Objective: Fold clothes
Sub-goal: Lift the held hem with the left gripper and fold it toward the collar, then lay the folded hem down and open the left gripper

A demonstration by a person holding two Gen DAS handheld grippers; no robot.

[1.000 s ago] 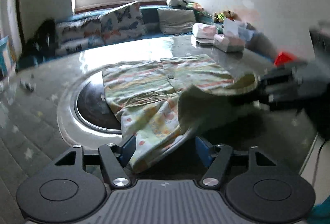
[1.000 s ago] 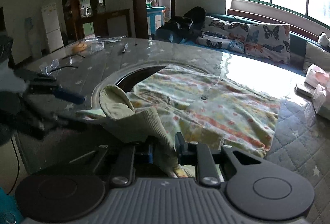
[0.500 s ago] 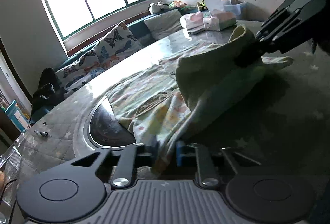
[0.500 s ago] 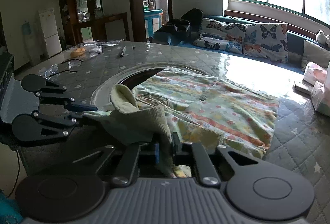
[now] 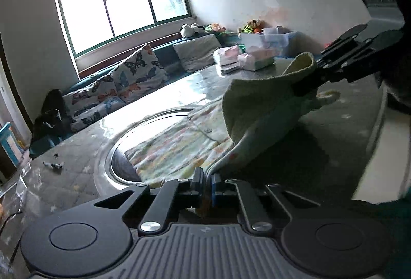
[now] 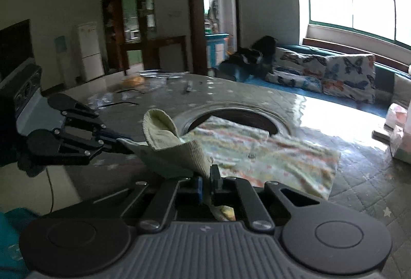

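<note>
Tools both pinched on shirt (image 5: 259, 111) hem: left tool (image 5: 205, 186), right tool (image 6: 206, 185); keep edge taut, level, carry toward 12 o'clock over worktop (image 6: 359, 176)

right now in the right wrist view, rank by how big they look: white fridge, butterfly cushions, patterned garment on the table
1. patterned garment, though it lies nearest the camera
2. butterfly cushions
3. white fridge, far off, so true size is unsure
</note>
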